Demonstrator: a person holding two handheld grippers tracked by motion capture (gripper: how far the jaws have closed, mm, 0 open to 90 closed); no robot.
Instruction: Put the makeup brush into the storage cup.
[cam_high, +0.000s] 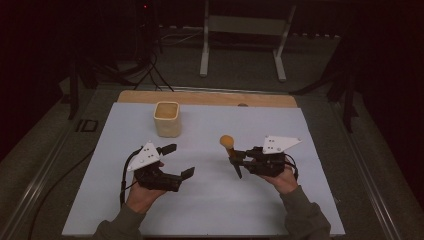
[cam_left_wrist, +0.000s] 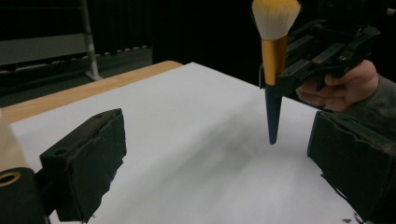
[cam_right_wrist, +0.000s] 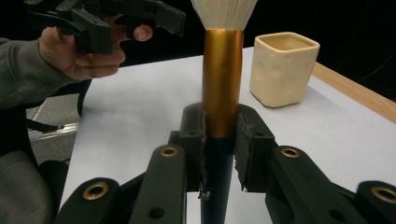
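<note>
Your left gripper hovers over the white table at the left, with its jaws wide apart and nothing between them. Behind it, the cream cup stands upright near the far edge. At the right, your right gripper holds the makeup brush tightly at its golden collar, bristles up, the dark handle tip above the table.

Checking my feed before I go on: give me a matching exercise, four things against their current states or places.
1. left gripper
2. right gripper
3. brush
4. cream cup

a. stands at the far left part of the mat
b. jaws apart, nothing between them
c. held upright, bristles on top
d. clamped on a handle

Pairs: 1-b, 2-d, 3-c, 4-a
</note>
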